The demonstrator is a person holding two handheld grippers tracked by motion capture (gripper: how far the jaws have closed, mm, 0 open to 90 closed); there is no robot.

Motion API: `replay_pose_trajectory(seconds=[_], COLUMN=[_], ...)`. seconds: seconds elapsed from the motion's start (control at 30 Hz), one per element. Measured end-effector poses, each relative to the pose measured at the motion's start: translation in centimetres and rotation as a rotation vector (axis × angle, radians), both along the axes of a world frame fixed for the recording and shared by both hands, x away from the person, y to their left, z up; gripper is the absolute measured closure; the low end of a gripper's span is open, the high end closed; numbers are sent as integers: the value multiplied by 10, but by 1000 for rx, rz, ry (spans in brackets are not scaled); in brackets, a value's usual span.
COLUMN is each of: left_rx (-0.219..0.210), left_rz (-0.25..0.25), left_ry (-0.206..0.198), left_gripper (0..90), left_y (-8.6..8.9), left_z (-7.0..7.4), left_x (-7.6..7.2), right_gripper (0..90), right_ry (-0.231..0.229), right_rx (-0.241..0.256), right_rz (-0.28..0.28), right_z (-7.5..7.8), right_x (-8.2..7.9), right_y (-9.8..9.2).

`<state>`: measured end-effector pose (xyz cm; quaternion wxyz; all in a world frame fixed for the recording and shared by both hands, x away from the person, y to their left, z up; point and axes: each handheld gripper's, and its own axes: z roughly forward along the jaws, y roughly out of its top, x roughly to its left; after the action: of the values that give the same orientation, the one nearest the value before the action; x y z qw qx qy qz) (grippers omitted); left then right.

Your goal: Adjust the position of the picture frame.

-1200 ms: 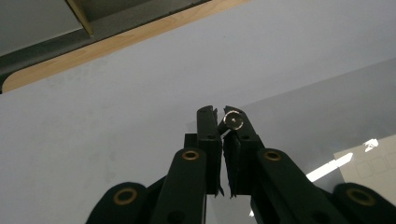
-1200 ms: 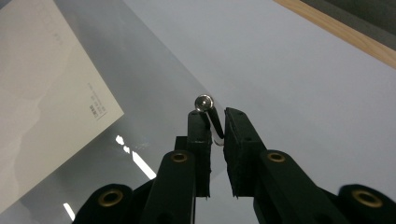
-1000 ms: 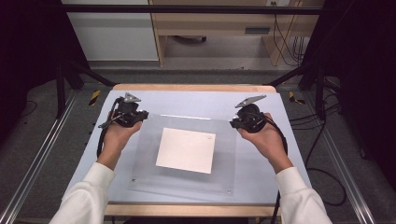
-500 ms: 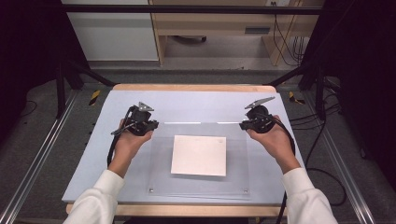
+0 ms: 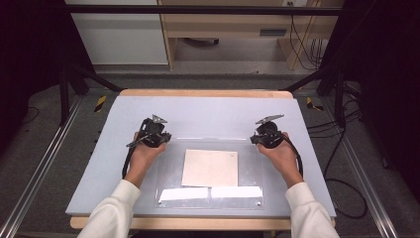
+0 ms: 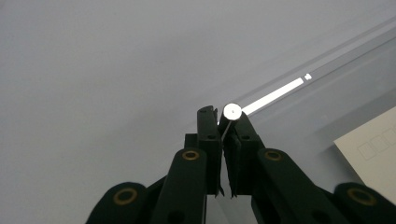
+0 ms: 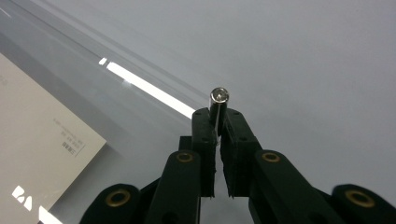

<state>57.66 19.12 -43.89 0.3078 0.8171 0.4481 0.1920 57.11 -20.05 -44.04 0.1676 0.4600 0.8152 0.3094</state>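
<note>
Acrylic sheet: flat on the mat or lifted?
Cannot tell. Both grippers, left gripper and right gripper, grip corner pegs of the acrylic sheet; no gap visible.

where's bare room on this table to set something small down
The widest free patch is the grey mat between the table's far edge and the clear panel. Narrower strips run down the mat's left and right sides, outside the person's forearms. The middle is crowded: the panel covers a paper sheet, and the left tool and right tool grip its far corner pegs.

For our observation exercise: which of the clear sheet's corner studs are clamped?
The two far ones: left gripper clamps the far-left stud, right gripper the far-right stud; the near studs sit free.
</note>
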Motion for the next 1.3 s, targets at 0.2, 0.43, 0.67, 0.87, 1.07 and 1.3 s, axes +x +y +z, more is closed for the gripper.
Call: replay_pose_trajectory(seconds=[0.2, 0.43, 0.67, 0.87, 1.07, 1.3], left_rx=[-15, -22, -19, -19, -29, -28], left_rz=[13, 12, 8, 16, 22, 25], left_ry=[9, -6, -15, -21, -29, -44], left_gripper=[848, 849, 848, 848, 847, 844], left_y=[-1, 0, -1, -2, -2, -2], left_z=[-10, -12, -12, -13, -17, -18], left_x=[3, 2, 2, 0, 0, -1], right_gripper=[854, 856, 856, 856, 856, 845], right_ry=[-17, -39, -60, -71, -70, -78], right_rx=[0, -2, 1, 7, 12, 17], right_rz=[-18, -30, -42, -46, -52, -52], right_z=[-12, -15, -15, -17, -20, -21], right_x=[1, -2, -5, -6, -5, -6], right_y=[1, 3, 2, 2, 2, 1])
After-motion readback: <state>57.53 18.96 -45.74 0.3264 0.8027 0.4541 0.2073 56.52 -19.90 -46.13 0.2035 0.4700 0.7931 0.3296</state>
